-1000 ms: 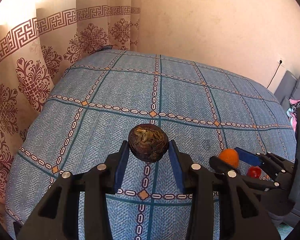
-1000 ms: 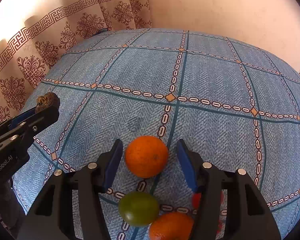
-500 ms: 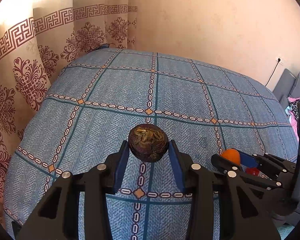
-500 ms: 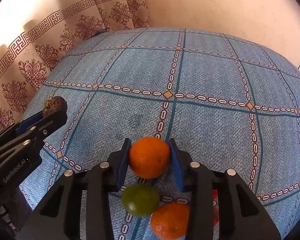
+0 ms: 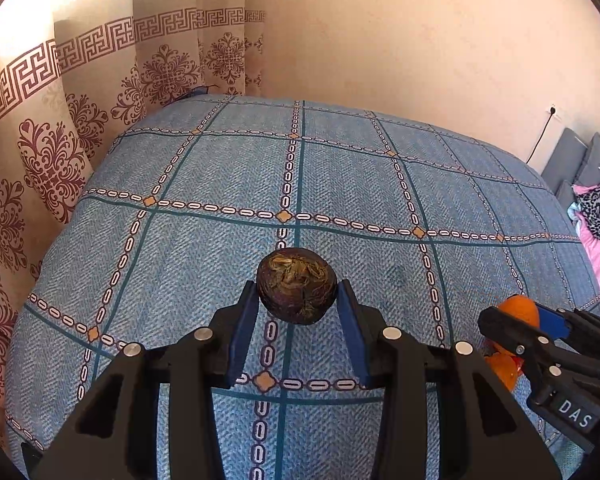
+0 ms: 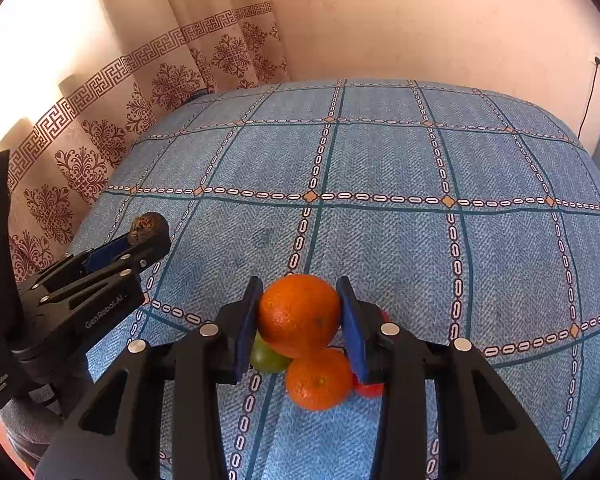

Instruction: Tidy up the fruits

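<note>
Nearest in the right wrist view: right gripper (image 6: 299, 312), jaws having just closed, blue pads now pressed on both sides of an orange (image 6: 299, 315) held clear above the bedspread (image 6: 380, 168). Directly below and behind it, on the cloth: a second orange (image 6: 319, 378), a green fruit (image 6: 267, 356) just left of it, a red fruit (image 6: 370, 389) partly hidden behind the right finger. All three bunched close, touching or nearly so.

To the left, at similar depth: left gripper (image 5: 297, 299), narrowly set, clamped on a dark brown wrinkled fruit (image 5: 297, 285) at its fingertips, raised over the blue checked bedspread. Same fruit (image 6: 148, 227) seen side-on from the right wrist view.

Farther out: open bedspread, nothing on it. Beyond, patterned curtain (image 5: 60, 128) at left, plain wall (image 5: 400, 40) behind, socket with a cable (image 5: 542, 136) at right, grey cushions (image 5: 576, 156) and pink cloth (image 5: 598, 216) at the far right edge.
</note>
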A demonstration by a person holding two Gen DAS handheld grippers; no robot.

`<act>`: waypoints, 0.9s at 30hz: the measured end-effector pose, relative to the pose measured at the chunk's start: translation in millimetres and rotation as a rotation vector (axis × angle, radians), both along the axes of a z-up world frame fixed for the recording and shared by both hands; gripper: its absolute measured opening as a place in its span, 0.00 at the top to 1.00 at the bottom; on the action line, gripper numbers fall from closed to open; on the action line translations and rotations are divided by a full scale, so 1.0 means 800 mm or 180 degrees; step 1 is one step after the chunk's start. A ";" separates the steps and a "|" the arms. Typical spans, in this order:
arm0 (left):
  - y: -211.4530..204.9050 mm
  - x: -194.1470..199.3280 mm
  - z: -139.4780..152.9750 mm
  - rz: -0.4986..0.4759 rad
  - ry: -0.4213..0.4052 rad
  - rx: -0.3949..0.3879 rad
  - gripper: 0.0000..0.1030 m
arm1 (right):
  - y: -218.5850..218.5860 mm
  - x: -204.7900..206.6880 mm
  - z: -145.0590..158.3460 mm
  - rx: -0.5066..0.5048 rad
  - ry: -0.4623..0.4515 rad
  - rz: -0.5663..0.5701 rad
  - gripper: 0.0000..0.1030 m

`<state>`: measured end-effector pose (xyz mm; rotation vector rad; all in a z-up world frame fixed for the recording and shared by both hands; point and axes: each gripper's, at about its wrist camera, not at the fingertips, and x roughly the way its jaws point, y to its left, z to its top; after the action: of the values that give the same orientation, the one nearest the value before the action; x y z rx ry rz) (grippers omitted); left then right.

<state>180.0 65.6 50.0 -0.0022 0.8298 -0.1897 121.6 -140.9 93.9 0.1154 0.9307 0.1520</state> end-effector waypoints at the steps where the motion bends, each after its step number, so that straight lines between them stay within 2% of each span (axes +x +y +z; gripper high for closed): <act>1: -0.001 0.000 0.000 -0.0009 -0.0003 0.0007 0.60 | -0.002 -0.004 0.003 0.0004 -0.0018 -0.0007 0.62; 17: -0.036 -0.013 -0.012 -0.0185 0.0043 0.0158 0.60 | -0.050 -0.071 0.030 0.0107 -0.0158 -0.0166 0.62; 21: -0.046 -0.026 -0.007 -0.0221 0.0001 0.0228 0.60 | -0.069 -0.087 0.037 0.0161 -0.0172 -0.0209 0.62; 27: -0.063 -0.059 0.014 -0.0361 -0.0050 0.0138 0.60 | -0.103 -0.110 0.046 0.0287 -0.0217 -0.0312 0.62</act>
<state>132.6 15.1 60.9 0.0873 0.8188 -0.2782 33.2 -223.0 130.5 0.2376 0.8484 0.1067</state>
